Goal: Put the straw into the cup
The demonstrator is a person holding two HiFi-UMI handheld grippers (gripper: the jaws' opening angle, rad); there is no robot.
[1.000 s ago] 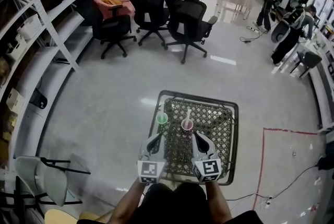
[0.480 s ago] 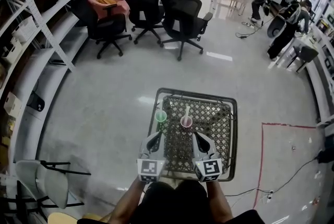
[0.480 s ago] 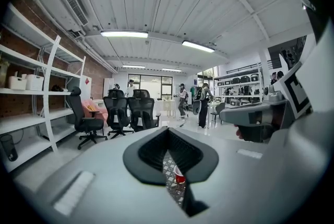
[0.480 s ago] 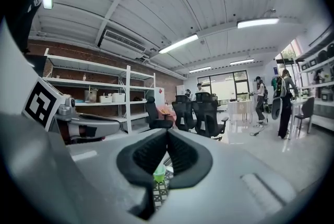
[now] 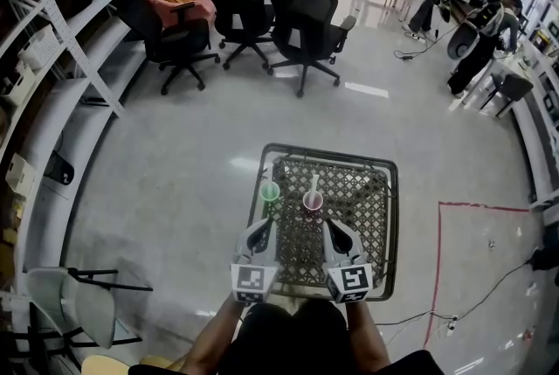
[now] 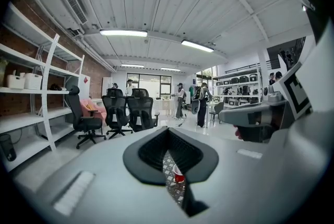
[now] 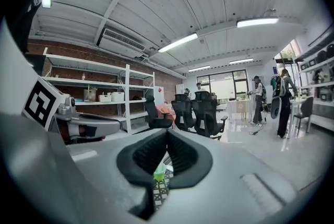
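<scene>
Over the near edge of the mesh bench [image 5: 371,211], the left hand-held gripper [image 5: 261,231] and right hand-held gripper [image 5: 331,230] are both closed and empty.
They sit side by side, pointing across the bench, each with its jaws pressed together on nothing and touching neither cup. Just beyond the right one's tips stands the pink cup [image 5: 313,204], with the white straw [image 5: 314,185] rising from it. The green cup [image 5: 271,192] stands just beyond the left one's tips. Past the bench, black office chairs [image 5: 301,24] stand on the grey floor [image 5: 175,155].
</scene>
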